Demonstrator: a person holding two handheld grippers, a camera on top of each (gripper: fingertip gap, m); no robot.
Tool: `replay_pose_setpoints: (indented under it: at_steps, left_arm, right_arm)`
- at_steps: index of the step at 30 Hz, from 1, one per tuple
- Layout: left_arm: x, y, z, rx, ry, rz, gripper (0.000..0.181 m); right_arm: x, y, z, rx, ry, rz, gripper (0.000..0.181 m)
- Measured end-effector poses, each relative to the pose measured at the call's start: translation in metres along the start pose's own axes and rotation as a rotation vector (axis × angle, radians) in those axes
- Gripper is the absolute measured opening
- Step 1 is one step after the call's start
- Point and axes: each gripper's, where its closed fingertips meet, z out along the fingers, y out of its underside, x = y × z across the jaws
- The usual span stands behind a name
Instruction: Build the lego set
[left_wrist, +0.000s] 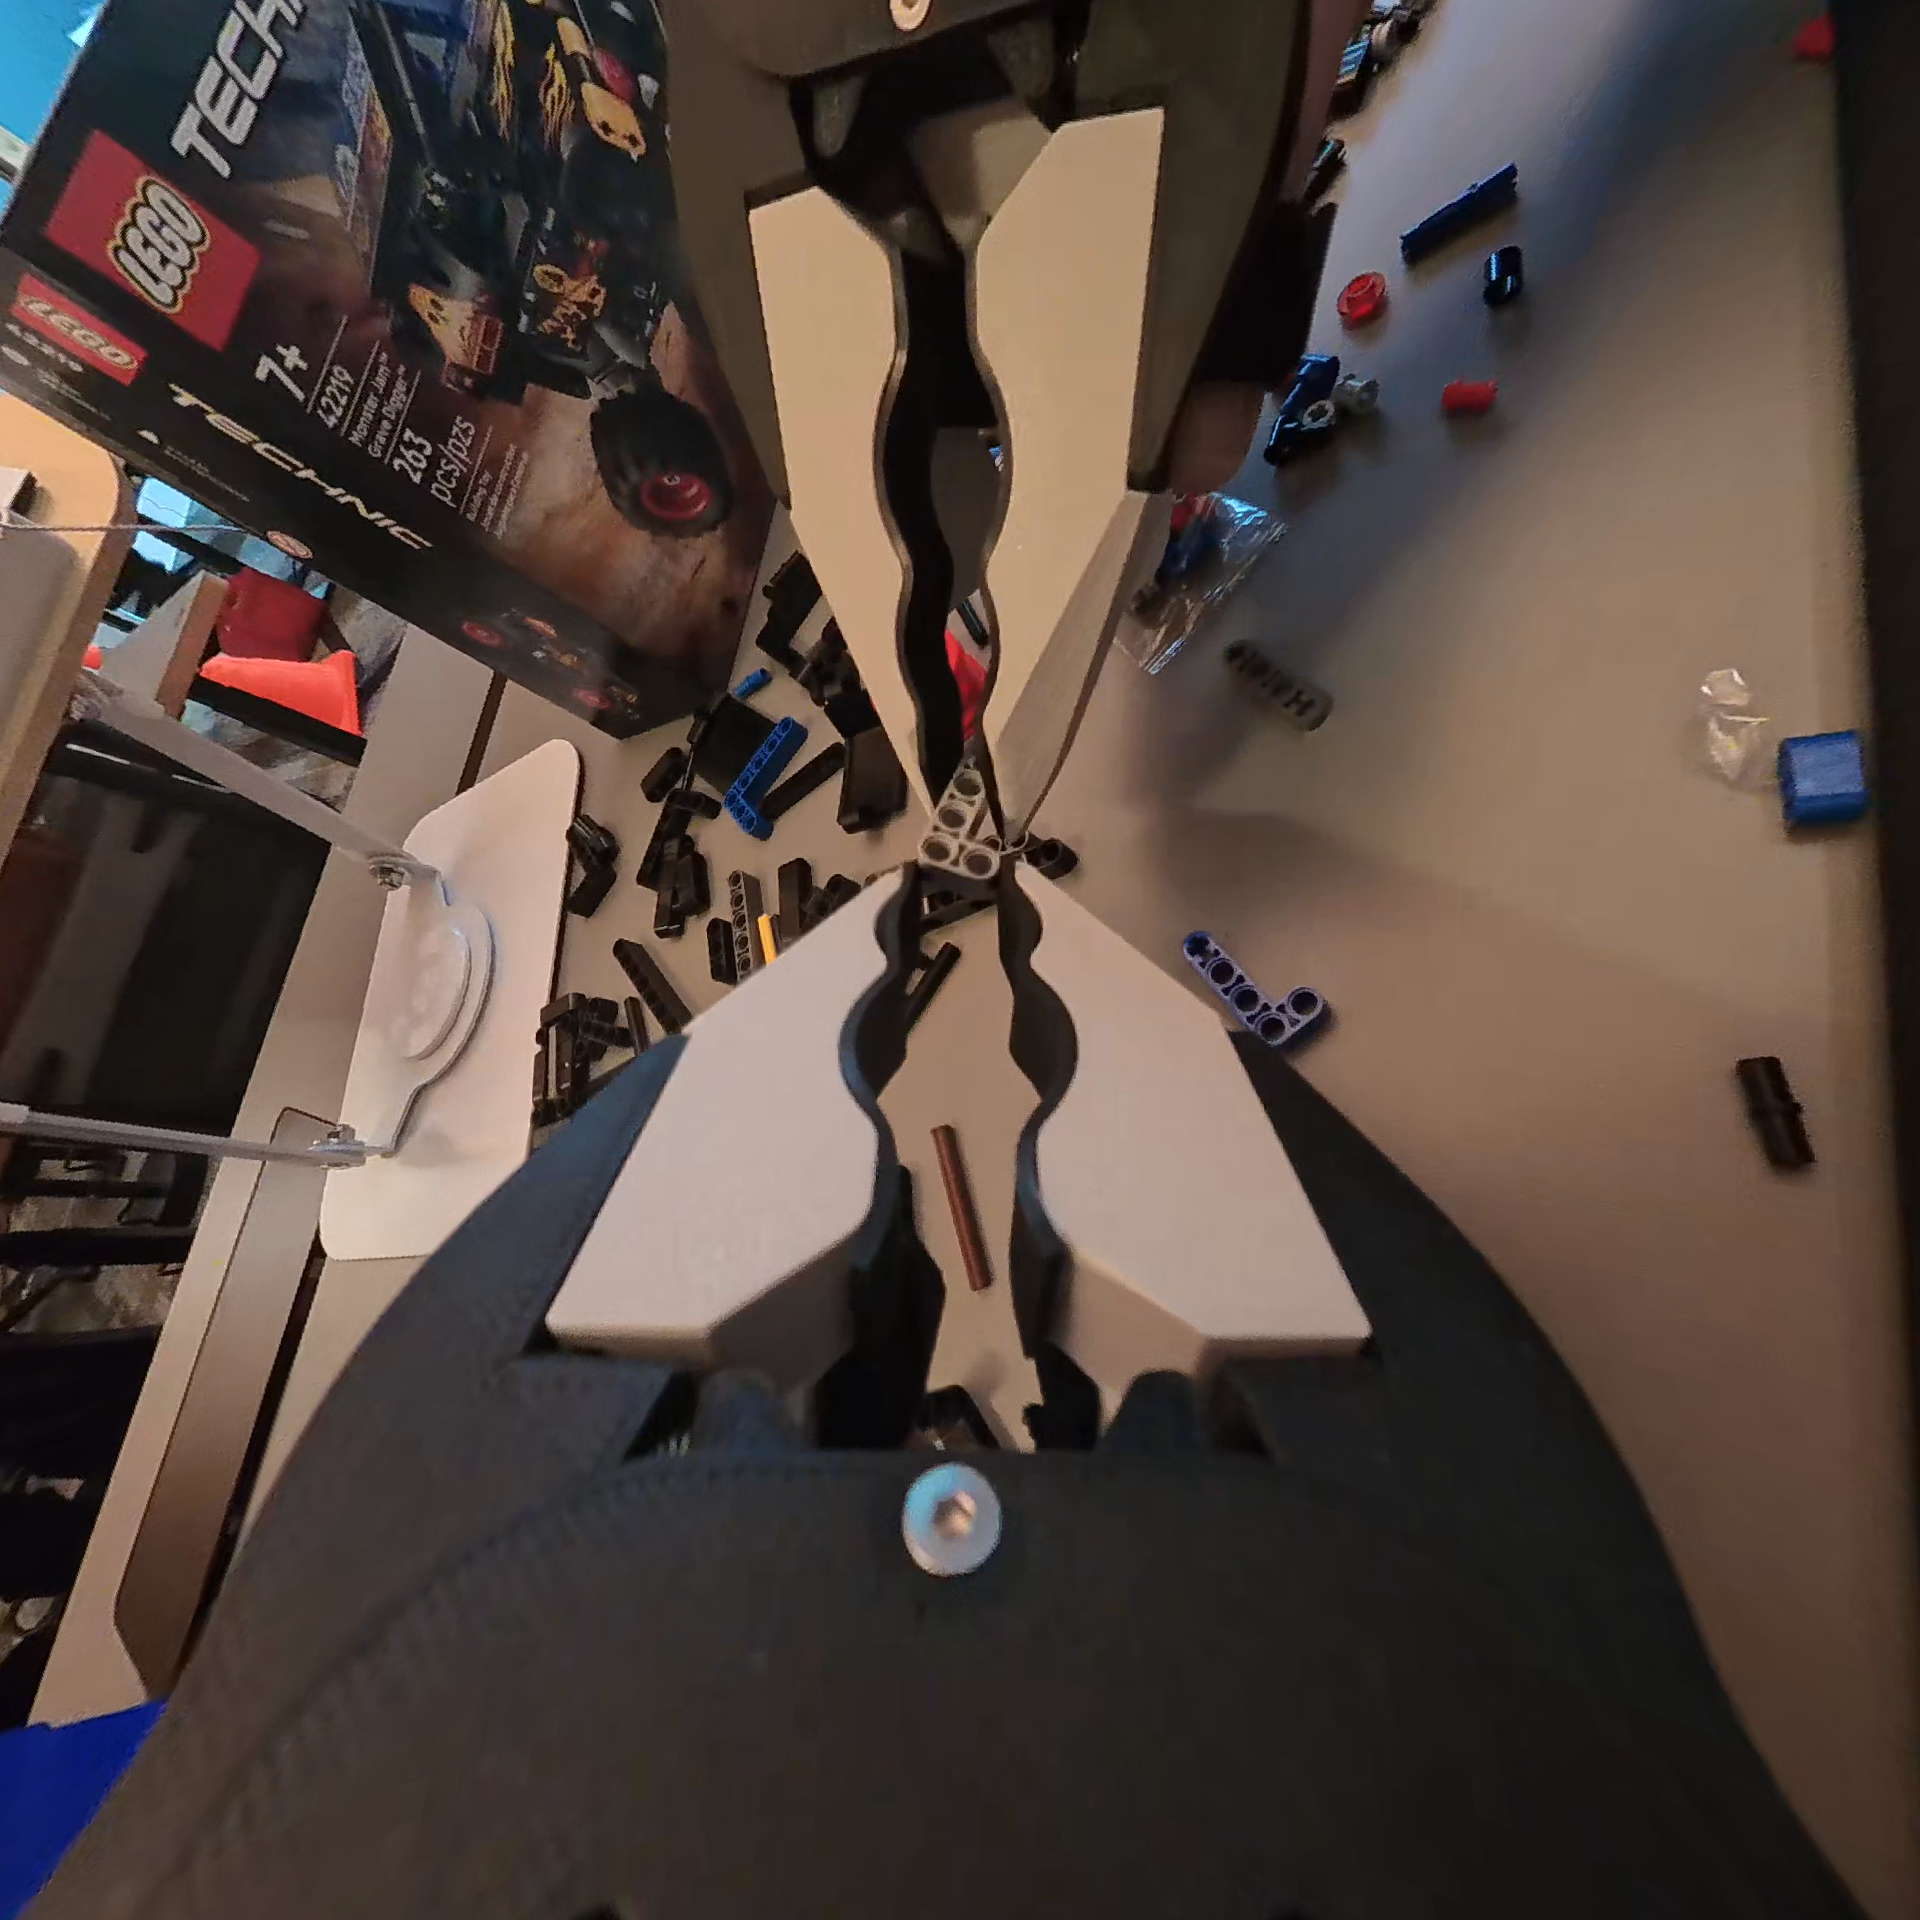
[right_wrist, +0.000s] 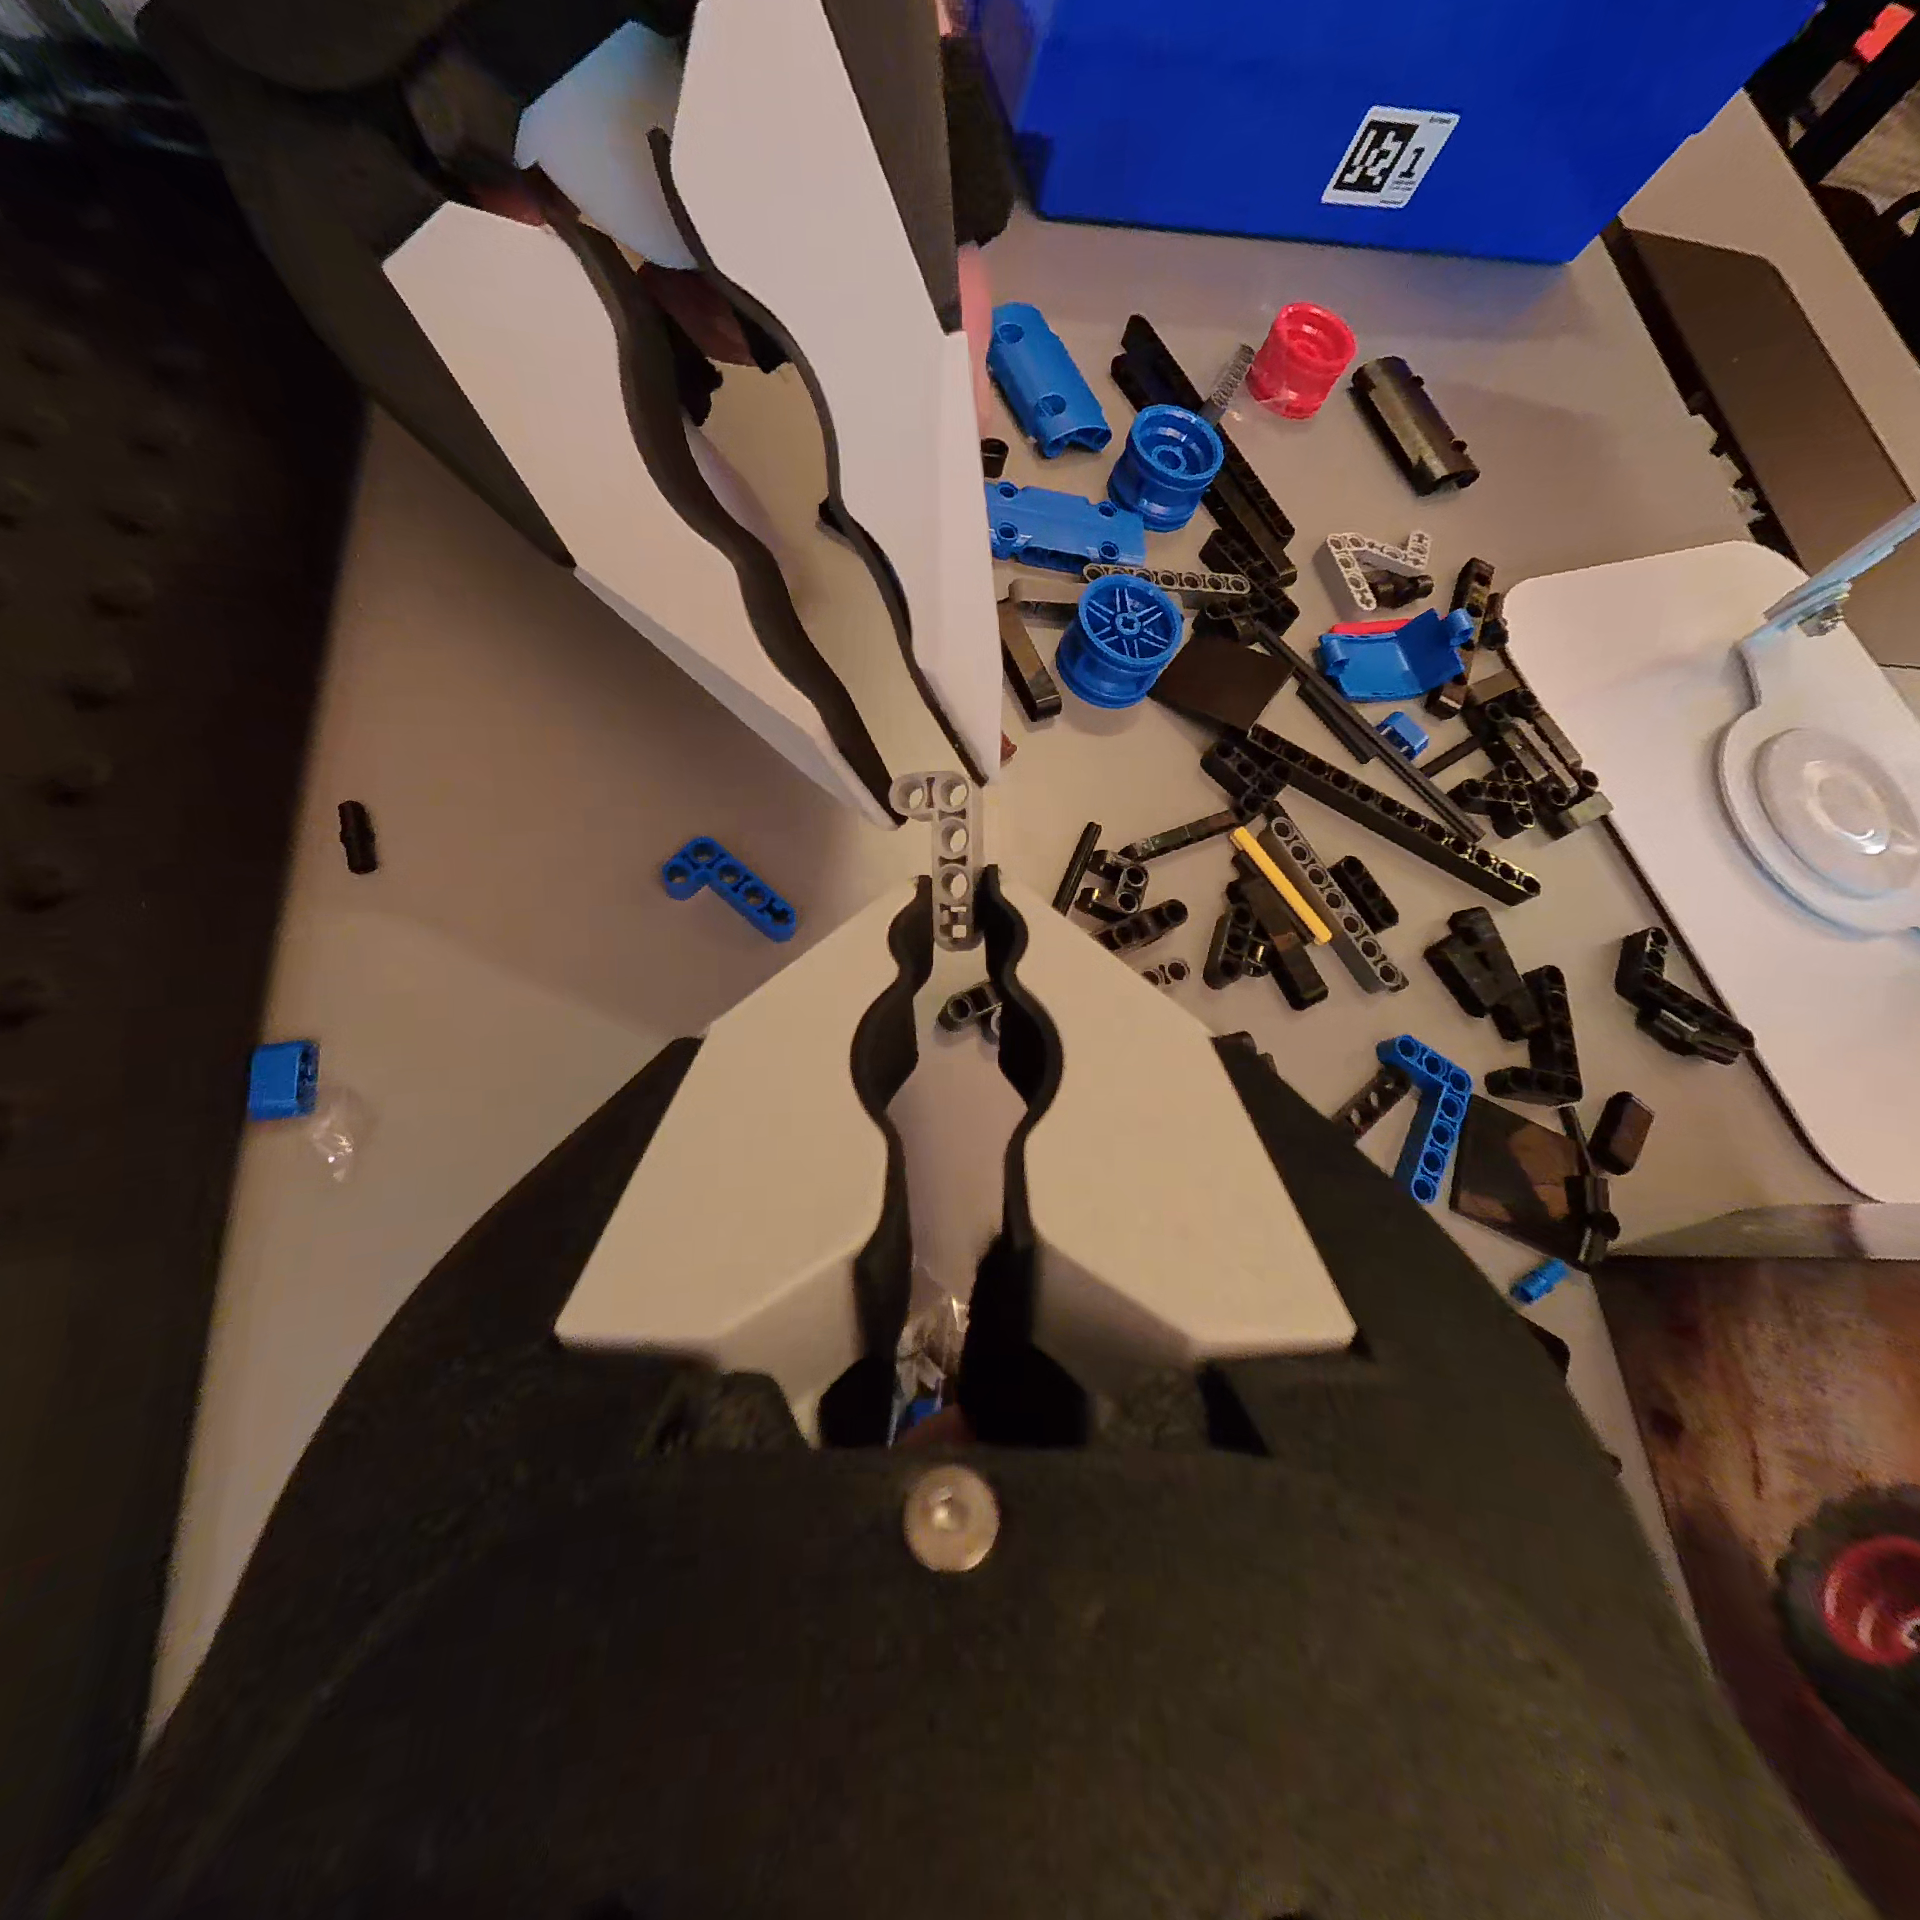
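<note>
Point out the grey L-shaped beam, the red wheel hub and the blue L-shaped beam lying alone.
grey L-shaped beam (right_wrist: 948, 842), right wrist view, on its long arm.
red wheel hub (right_wrist: 1299, 358), right wrist view, on its ribbed side.
blue L-shaped beam (right_wrist: 727, 883), right wrist view, mid-length.

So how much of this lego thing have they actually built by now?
Barely started, it seems. No assembled model is visible. In hand: one grey L-shaped beam, pinched at one end by the right gripper and at the other by the left gripper. Left to do: nearly everything. Blue wheel hubs, black beams and a blue L-piece lie loose on the table.
</note>
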Motion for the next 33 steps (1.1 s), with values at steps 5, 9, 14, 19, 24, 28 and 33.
replay_pose_setpoints:
  at_steps: [5,9,14,19,24,28,33]
  left_arm:
    - [-0.004,0.001,-0.002,0.004,0.016,-0.066,0.012]
    - [-0.006,0.007,-0.002,-0.002,0.024,-0.107,0.012]
    - [-0.008,0.005,-0.004,0.02,0.03,-0.15,0.012]
    - [-0.007,0.004,-0.005,0.041,0.051,-0.171,0.012]
    - [-0.005,0.004,-0.005,0.046,0.061,-0.177,0.013]
    - [-0.003,0.005,-0.005,0.029,0.075,-0.18,0.012]
    - [0.008,0.015,-0.01,-0.128,0.099,-0.18,0.022]
  right_arm:
    - [0.003,-0.005,-0.002,0.028,0.029,-0.014,0.008]
    - [0.007,-0.008,-0.006,0.041,0.061,-0.038,0.012]
    - [0.005,-0.006,-0.004,0.007,0.094,-0.123,0.015]
    - [0.007,-0.009,-0.003,-0.014,0.153,-0.209,0.009]
    - [0.008,-0.009,-0.002,-0.021,0.179,-0.254,0.008]
    - [0.006,-0.01,0.001,-0.035,0.182,-0.269,0.007]
    - [0.003,-0.005,0.004,-0.063,0.16,-0.259,0.006]
